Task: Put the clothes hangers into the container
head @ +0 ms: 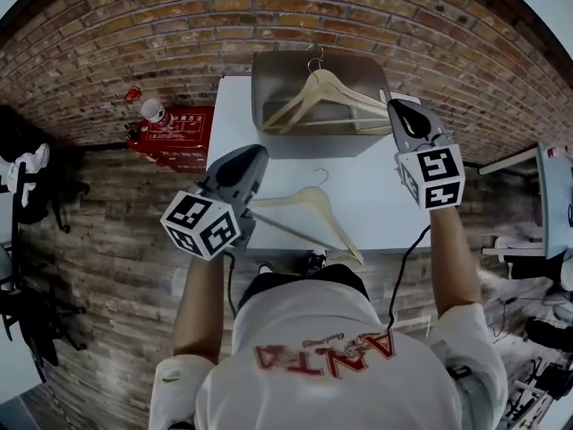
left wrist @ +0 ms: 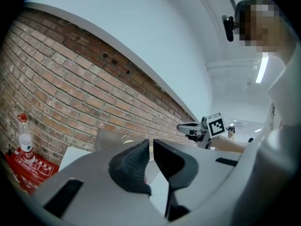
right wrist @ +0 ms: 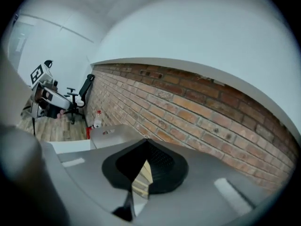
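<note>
Eyeing the wooden hanger (head: 328,219) at the table's (head: 376,195) front edge: looks light, stiff, smooth, best pinched at its thin crossbar; left gripper (left wrist: 151,144) slightly parted, right gripper (right wrist: 145,145) pressed together

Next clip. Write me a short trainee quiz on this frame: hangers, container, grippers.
1. How many hangers lie in the container?
2. True or false: the right gripper is shut.
3. The other hanger lies: A) on the floor, B) on the table, C) between the left gripper's jaws.
Key: 1. One. 2. True. 3. B.
</note>
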`<action>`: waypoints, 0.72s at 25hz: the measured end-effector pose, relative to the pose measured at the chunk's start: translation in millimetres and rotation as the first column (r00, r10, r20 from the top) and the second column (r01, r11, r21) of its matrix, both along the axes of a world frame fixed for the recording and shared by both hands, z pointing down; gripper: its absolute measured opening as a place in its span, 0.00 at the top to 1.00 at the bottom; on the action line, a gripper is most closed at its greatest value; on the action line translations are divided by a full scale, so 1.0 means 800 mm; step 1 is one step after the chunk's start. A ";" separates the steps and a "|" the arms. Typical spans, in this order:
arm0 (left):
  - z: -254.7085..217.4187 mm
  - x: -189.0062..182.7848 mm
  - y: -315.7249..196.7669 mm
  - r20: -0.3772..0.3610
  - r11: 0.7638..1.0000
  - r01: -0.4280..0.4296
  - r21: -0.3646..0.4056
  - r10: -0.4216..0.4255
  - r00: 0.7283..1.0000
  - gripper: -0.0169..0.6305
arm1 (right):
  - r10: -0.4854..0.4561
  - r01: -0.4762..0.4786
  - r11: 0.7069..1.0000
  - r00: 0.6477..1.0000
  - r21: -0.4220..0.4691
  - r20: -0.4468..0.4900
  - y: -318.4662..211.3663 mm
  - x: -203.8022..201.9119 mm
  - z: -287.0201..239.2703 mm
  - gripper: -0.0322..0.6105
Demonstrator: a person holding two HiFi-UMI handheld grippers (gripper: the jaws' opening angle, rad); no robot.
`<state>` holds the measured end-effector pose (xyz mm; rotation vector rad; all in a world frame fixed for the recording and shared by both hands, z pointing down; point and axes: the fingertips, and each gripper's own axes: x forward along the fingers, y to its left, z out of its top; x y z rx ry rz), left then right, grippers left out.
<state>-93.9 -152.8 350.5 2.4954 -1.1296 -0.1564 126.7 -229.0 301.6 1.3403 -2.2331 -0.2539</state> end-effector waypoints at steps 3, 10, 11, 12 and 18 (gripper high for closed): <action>-0.018 0.003 0.006 0.032 0.999 -0.005 0.044 0.003 0.999 0.92 | 0.048 -0.050 0.999 0.993 0.015 0.107 0.034 0.008 -0.011 0.95; -0.051 0.003 0.032 0.089 0.993 -0.004 0.121 -0.007 0.996 0.92 | 0.105 -0.114 0.993 0.930 0.006 0.352 0.116 0.017 -0.017 0.95; -0.053 0.003 0.037 0.097 0.992 -0.003 0.129 -0.010 0.995 0.92 | 0.108 -0.119 0.993 0.920 0.006 0.375 0.127 0.017 -0.016 0.95; -0.054 0.002 0.043 0.102 0.991 -0.002 0.135 -0.012 0.995 0.92 | 0.114 -0.127 0.992 0.913 0.009 0.392 0.138 0.017 -0.015 0.95; -0.052 0.001 0.072 0.107 0.989 0.011 0.146 -0.027 0.994 0.94 | 0.130 -0.143 0.990 0.884 -0.005 0.449 0.184 0.012 0.000 0.95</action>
